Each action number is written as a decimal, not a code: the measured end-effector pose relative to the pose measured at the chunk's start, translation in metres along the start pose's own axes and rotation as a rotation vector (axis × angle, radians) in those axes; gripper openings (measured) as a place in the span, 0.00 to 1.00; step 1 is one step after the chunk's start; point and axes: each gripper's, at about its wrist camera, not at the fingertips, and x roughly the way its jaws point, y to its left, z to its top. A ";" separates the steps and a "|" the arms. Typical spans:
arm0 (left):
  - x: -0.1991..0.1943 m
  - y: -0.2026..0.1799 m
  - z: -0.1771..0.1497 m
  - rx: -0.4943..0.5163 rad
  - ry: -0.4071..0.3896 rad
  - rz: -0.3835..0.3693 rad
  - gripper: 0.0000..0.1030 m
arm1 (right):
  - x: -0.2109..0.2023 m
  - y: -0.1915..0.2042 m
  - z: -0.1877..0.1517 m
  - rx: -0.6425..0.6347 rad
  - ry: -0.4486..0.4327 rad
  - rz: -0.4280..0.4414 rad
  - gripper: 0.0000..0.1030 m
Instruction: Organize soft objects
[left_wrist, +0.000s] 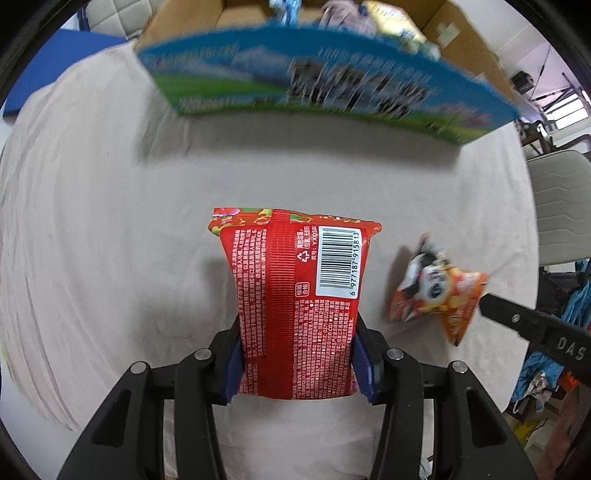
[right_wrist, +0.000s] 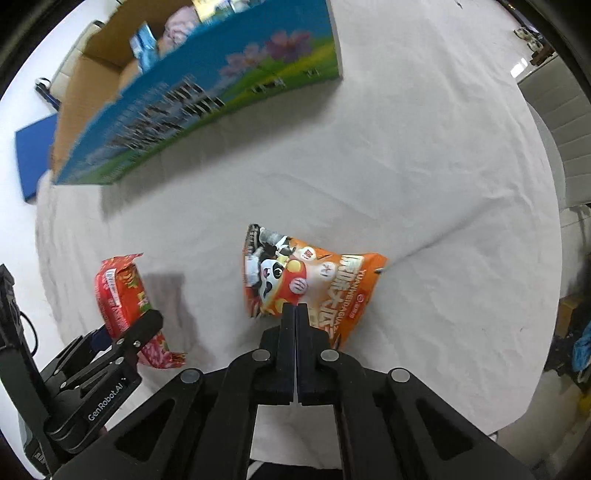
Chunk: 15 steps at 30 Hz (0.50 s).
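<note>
My left gripper is shut on a red snack bag, barcode side up, held above the cloth; the bag also shows in the right wrist view. My right gripper is shut on the edge of an orange panda snack bag, which hangs forward from its tips; the bag also shows in the left wrist view. An open cardboard box with blue and green printed sides stands ahead, holding several soft packets; it also shows in the right wrist view.
A pale cloth covers the table. A blue pad lies beyond the box at the left. A padded chair stands off the table's right edge, with clutter on the floor beyond.
</note>
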 end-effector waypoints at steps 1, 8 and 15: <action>-0.005 0.000 0.001 0.009 -0.016 0.006 0.45 | -0.004 -0.001 0.002 -0.009 0.000 0.004 0.00; -0.007 0.008 0.007 -0.005 0.004 0.008 0.45 | 0.010 0.001 0.014 0.070 0.047 0.025 0.59; 0.024 0.016 0.013 -0.027 0.066 0.050 0.45 | 0.051 -0.004 0.026 0.189 0.101 -0.061 0.98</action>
